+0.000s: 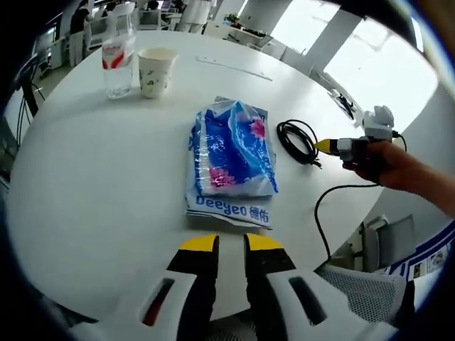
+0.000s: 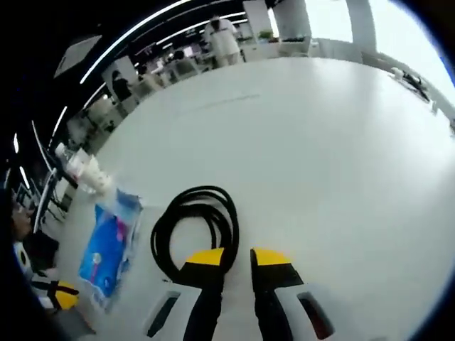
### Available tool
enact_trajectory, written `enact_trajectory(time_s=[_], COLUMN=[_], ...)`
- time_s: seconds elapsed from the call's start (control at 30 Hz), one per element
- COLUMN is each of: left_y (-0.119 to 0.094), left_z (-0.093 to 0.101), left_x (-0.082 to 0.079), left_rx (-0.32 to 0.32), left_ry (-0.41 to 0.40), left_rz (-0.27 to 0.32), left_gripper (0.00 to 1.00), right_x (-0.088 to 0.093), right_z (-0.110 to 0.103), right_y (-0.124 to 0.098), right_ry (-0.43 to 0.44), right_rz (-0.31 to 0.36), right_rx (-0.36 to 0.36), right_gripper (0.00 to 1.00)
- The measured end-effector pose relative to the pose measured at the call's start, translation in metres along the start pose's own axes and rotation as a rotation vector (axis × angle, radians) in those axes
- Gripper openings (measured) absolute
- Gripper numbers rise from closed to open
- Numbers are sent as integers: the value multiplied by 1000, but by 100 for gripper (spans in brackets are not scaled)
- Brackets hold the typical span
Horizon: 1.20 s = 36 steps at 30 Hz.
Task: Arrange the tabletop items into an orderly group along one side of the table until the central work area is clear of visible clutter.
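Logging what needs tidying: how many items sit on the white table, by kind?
Water bottle: 1
Paper cup: 1
Blue tissue pack: 1
Coiled black cable: 1
Total: 4

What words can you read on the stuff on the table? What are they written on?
"Deeyeo 德佑": blue letters on the white edge of the blue tissue pack, nearest the left gripper.
Water bottle: red and white label, too small to read.
Paper cup: a printed pattern, no words I can make out.
Black cable by the right gripper: no writing.
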<state>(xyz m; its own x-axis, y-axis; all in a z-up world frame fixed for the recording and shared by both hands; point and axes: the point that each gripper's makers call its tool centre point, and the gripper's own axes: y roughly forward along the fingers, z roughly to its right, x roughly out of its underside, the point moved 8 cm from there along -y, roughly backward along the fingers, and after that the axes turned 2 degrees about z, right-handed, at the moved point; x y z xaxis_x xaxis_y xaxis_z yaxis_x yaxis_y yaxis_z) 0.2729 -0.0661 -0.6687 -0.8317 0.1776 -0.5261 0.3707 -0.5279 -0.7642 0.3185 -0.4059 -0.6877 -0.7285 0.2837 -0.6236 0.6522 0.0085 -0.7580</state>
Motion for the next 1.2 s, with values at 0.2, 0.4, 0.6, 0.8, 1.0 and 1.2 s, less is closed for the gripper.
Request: enact_trajectory(time_s=[0.2,0.4,0.6,0.8,1.0,1.2], left_y=[-1,-1,-2,-2,-3,-3], left_z=[0,0,0,-1,-1,1], left_x=[0,-1,-2,-3,-3,-1], left_rx=[3,7,11,13,15,18], left_ry=[1,-13,-26,-37,-48,-54], left_rz=[2,8,17,25,32,31], left_gripper=[11,12,12,12,12,12], right_x=[-12,-12,-8,-8,-13,-16], right_z=[-9,-14,-21,-29,-45,-66], right_y=[-5,-8,-11,-9,-8,-7], right_ry=[-76,-94,-122,-157,-206,-264], right_rz=[27,35,34,33,39,46], right_rx=[-42,-73,-78,-91,-136,-219], right_gripper=[20,20,19,19,19,19])
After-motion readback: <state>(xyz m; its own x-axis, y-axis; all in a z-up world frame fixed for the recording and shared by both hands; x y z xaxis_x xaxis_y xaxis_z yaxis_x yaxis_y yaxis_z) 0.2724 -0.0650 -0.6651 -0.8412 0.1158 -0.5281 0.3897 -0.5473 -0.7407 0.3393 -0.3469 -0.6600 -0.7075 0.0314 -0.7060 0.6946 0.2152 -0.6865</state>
